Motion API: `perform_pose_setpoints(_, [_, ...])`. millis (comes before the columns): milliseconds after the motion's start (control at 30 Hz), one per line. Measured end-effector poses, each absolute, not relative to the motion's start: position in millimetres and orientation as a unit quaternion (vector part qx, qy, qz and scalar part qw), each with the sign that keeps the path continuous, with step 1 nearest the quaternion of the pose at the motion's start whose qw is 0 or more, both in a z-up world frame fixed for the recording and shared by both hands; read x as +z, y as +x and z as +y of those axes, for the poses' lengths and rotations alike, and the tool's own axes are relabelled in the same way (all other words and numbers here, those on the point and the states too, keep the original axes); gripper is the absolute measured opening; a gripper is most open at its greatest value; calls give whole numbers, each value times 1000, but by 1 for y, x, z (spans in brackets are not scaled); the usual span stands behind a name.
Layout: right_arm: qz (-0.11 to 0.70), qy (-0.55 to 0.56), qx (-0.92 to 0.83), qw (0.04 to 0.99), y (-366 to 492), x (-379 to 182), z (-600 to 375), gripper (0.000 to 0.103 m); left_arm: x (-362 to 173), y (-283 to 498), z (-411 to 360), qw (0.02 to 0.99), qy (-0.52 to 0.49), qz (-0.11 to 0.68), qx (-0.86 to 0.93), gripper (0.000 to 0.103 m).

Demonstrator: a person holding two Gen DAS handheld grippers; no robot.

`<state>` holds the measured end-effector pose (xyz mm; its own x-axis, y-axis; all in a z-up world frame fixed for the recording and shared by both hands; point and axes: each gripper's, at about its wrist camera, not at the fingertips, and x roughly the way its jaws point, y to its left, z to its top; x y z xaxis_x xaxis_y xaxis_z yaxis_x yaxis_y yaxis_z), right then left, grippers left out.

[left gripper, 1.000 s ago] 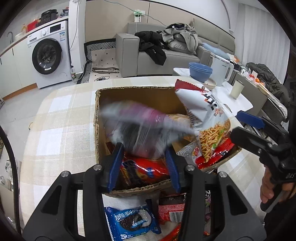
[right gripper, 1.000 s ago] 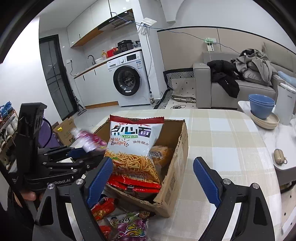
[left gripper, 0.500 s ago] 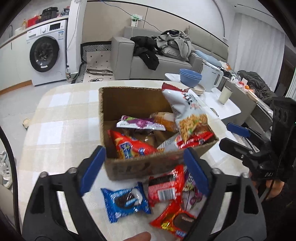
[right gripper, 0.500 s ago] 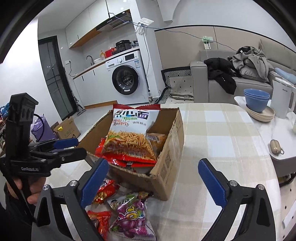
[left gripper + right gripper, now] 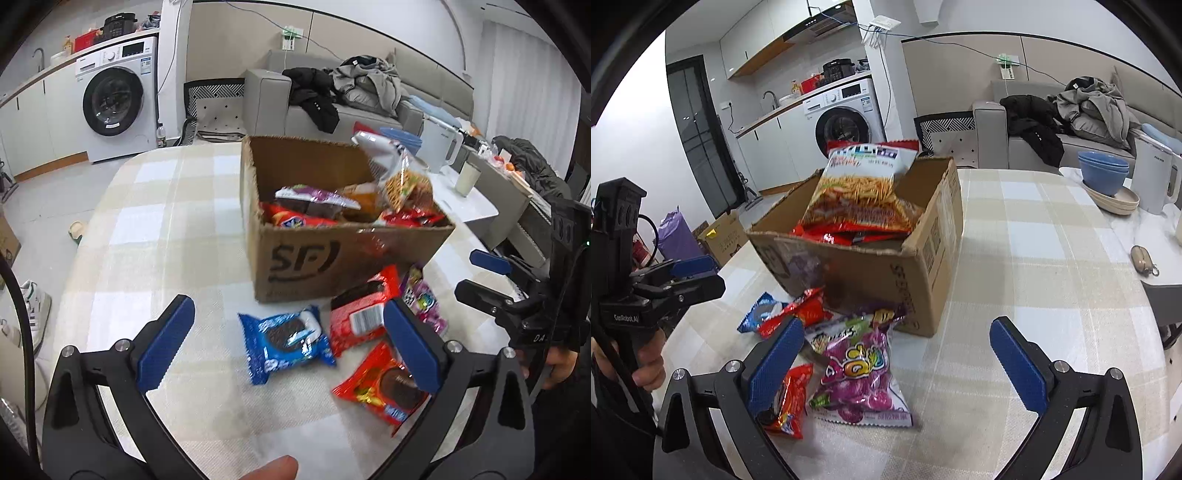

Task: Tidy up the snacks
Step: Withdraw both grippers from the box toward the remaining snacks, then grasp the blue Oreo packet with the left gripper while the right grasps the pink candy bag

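While both tools hang over the near edge, the round table point(image 5: 155, 229) spreads wide under a woven cloth checked in beige and white. On it sits the cardboard box point(image 5: 332, 258), corrugated, ragged along its rim, with a glossy noodle bag point(image 5: 860, 192) standing tall in it above red and purple packets whose lower halves the box walls hide. Near the box lie loose crinkly packets: a purple candy bag point(image 5: 860, 376), a red packet point(image 5: 360, 317), a blue cookie packet point(image 5: 288, 339) and, nearest, a red cookie packet point(image 5: 388, 391) partly covered by a finger. The left gripper point(image 5: 286, 343) has just been opening; its ridged blue pads stand wide and grasp nothing, the blue cookie packet lying on the cloth between them. The right gripper point(image 5: 897, 360), also just spreading, is likewise released above the candy bag.
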<state>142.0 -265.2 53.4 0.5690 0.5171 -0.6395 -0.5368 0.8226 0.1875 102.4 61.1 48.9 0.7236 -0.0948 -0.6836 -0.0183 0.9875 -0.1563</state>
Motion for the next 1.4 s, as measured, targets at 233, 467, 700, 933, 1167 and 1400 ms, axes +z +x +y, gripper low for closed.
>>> perform_pose_setpoints(233, [366,-21,293,883,141,46,-267,102,41,106,60,920,-73,385,-16,102])
perform_pose_setpoints(467, [379,-10,290,879,145,42,-270,102,30,112,55,915,-61,399,-12,102])
perform_pose_setpoints(700, [394,-24,289,872,147,32,-261,102,11,123,55,905,-70,420,-5,102])
perform_pose_setpoints(933, [419,-27,288,861,152,18,-256,102,-9,135,45,896,-54,440,-8,102])
perform_pose_setpoints(1167, [431,-34,286,855,152,8,-247,102,-26,150,46,887,-60,457,4,102])
perform_pose_setpoints(1400, [435,-53,281,854,150,2,-237,102,-35,165,59,879,-86,468,16,102])
